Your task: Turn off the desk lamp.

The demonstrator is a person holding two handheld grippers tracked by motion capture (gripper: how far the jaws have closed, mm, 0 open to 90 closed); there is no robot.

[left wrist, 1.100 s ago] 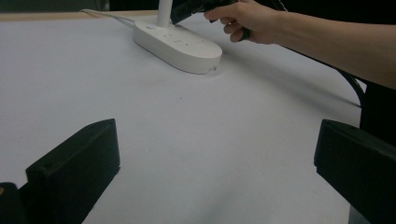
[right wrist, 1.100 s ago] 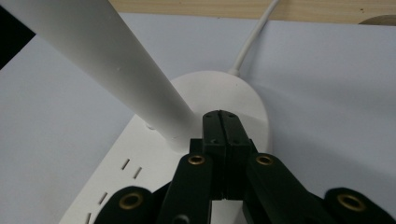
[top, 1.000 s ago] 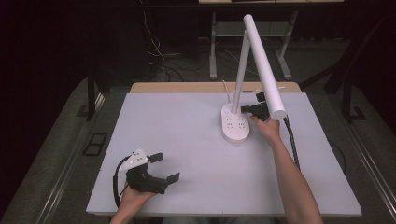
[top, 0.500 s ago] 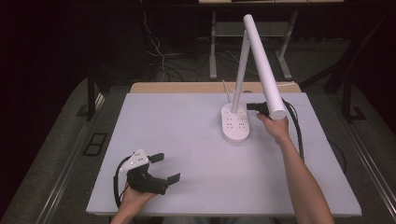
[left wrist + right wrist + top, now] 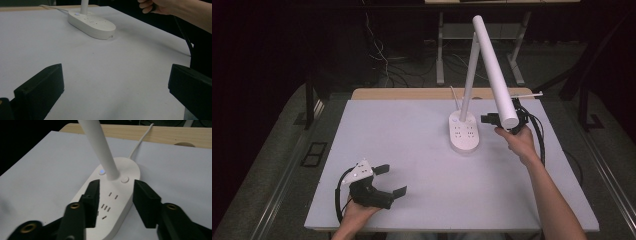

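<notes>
Dark room all round, and a white table [image 5: 412, 150] in the middle of it; on the table stands a white lamp [image 5: 464, 131] — oval base with sockets, a thin stem rising from its far end, a long tube head [image 5: 493, 70] slanting down to the right. Right gripper [image 5: 492, 119] hovers just right of the base, under the tube's low end; its jaws have just been opening and stand partly apart with nothing between them — in the right gripper view they frame the base's sockets from above. Left gripper [image 5: 391, 181] rests at the near left edge, well apart from the lamp; jaws wide, empty.
</notes>
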